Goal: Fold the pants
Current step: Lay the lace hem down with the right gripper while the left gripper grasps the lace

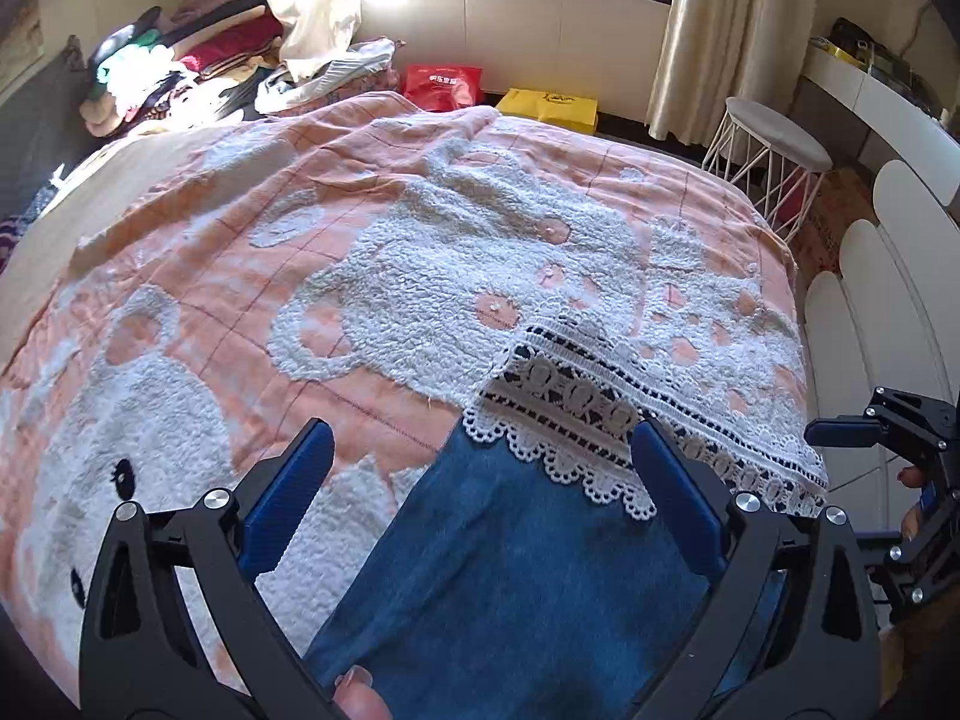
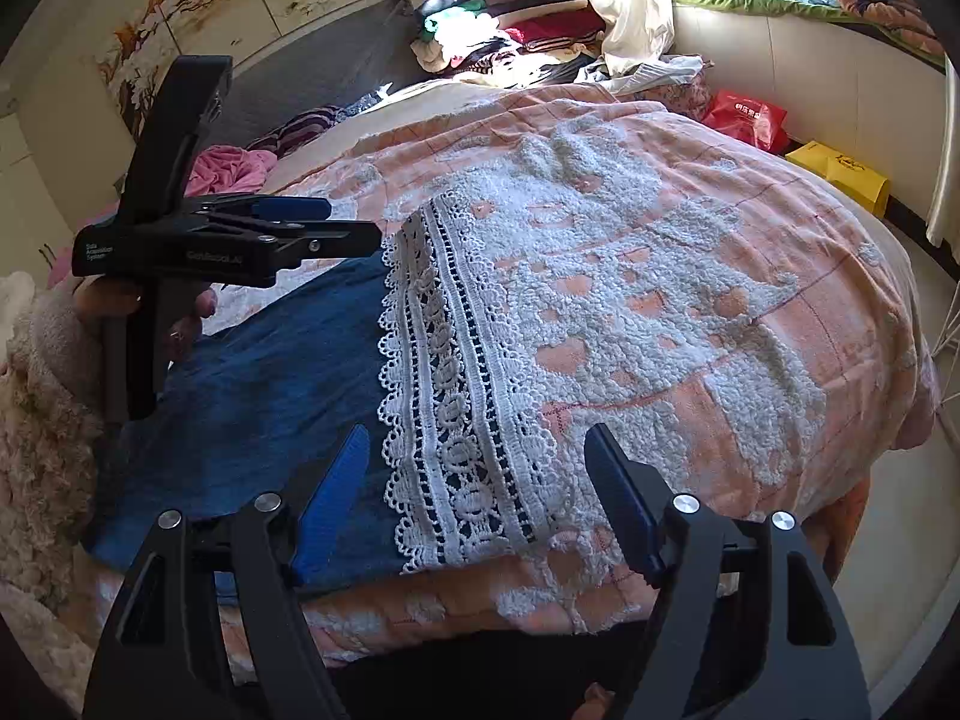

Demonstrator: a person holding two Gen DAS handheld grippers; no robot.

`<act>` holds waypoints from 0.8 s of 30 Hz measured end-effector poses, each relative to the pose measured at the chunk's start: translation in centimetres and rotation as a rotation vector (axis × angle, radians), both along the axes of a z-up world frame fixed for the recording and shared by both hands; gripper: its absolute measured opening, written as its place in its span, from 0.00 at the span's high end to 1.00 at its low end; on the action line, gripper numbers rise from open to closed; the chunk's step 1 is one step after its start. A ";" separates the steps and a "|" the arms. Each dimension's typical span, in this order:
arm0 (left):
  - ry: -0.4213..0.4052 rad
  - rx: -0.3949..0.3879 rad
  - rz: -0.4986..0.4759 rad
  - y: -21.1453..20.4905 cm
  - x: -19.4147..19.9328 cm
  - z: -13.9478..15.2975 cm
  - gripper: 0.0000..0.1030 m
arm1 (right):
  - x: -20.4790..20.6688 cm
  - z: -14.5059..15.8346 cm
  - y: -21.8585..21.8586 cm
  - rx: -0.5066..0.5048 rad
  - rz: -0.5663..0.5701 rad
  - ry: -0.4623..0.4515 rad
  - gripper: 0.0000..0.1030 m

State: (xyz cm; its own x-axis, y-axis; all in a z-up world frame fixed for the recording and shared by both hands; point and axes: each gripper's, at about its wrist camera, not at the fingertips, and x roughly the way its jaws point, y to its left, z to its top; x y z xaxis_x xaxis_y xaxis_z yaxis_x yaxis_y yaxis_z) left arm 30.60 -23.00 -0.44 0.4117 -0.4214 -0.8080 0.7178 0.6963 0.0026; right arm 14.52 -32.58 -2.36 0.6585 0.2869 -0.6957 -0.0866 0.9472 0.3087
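Blue denim pants [image 1: 528, 570] with a wide white lace hem [image 1: 600, 396] lie flat on a pink and white fluffy blanket [image 1: 360, 276] on a bed. My left gripper [image 1: 483, 480] hovers open over the denim just short of the lace, its pads well apart and pressing on nothing. In the right wrist view the pants [image 2: 270, 372] run leftward from the lace hem [image 2: 456, 360], which lies near the bed's front edge. My right gripper [image 2: 480, 480] stands open above the lace's near end, holding nothing. The left gripper [image 2: 354, 222] shows from the side at the pants' far edge.
A heap of clothes [image 1: 180, 72] sits at the bed's far side, with a pink garment [image 2: 231, 168] by the grey headboard. A red bag [image 1: 444, 84] and a yellow bag [image 1: 552, 108] lie on the floor beyond. A white wire stool [image 1: 774, 156] stands beside the bed.
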 end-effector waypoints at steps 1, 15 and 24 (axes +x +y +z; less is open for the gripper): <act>0.017 0.000 0.006 -0.3 0.6 -0.4 0.09 | 0.3 -0.2 0.0 0.000 -0.001 0.007 0.29; 0.198 -0.073 -0.103 -2.1 2.7 -3.3 0.28 | 1.8 -2.0 -0.4 0.086 0.052 0.028 0.61; 0.238 -0.101 -0.128 -2.3 2.4 -3.4 0.65 | 2.3 -2.5 -0.1 0.093 0.076 0.027 0.71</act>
State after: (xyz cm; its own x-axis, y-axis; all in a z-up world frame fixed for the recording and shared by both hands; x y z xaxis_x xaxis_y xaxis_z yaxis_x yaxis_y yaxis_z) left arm 33.04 -25.28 -3.79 0.1538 -0.5412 -0.8267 0.7716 0.5884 -0.2416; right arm 16.81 -32.66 -4.89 0.6135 0.3994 -0.6813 -0.1476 0.9055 0.3979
